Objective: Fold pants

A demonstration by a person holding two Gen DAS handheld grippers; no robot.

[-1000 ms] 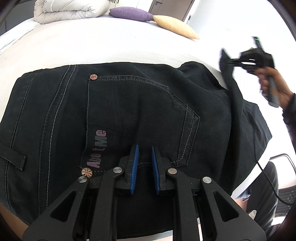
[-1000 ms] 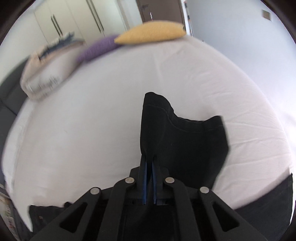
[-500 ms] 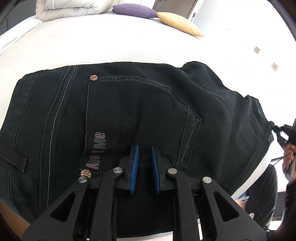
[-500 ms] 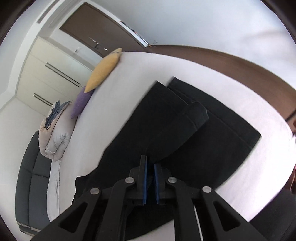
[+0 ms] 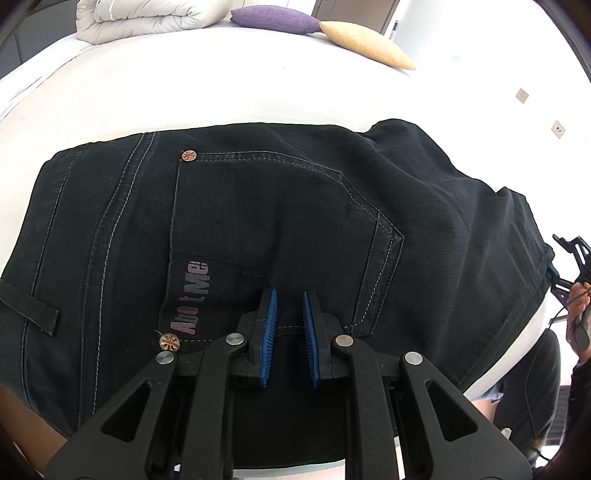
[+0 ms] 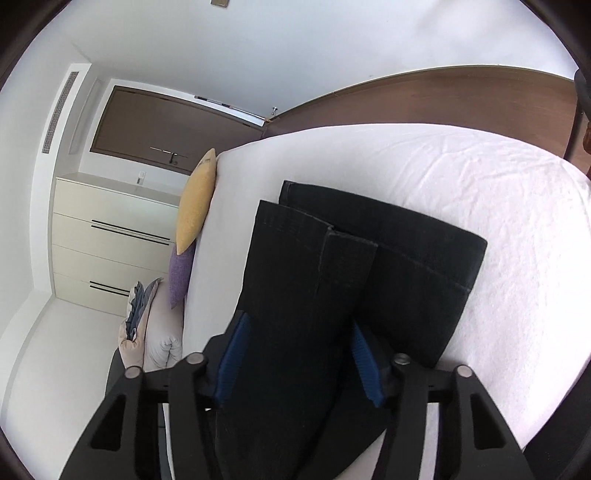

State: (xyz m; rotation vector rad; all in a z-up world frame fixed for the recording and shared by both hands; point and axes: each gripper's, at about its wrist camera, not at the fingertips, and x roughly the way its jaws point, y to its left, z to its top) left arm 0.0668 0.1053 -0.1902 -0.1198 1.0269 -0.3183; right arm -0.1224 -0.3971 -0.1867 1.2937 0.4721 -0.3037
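L wrist view
pants (image 5: 280,221): black denim, spread flat on white bed (image 5: 184,92); waist end w/ back pocket fills mid frame, directly ahead of and under L gripper (image 5: 288,321).
L gripper: blue ribbed pads nearly together, narrow gap; pocket-edge fabric lies in the gap, but can't tell if pads pinch it.
pocket (image 5: 288,229): pale contrast stitching, pointed lower end toward frame right, faded pink lettering, metal rivet (image 5: 188,155) at a corner.
R gripper (image 5: 570,266): at far-right rim, at the pants' right edge, held in a hand (image 5: 580,314).
bg: folded white duvet (image 5: 144,16), purple pillow (image 5: 277,18), yellow pillow (image 5: 365,44) at far side of bed.

R wrist view
pants (image 6: 314,295): leg end doubled over, hems (image 6: 291,218) stacked w/ edges offset; top layer runs back betw. the pads of R gripper (image 6: 297,354).
R gripper: jaws opening, wide apart; cloth betw. them, blue pads not pressing it.
texture: dense dark weave, stitched hem lines; sheet faintly wrinkled.
bg: brown headboard (image 6: 443,99), cream drawers (image 6: 110,236), pillows on edge at bed's left side.
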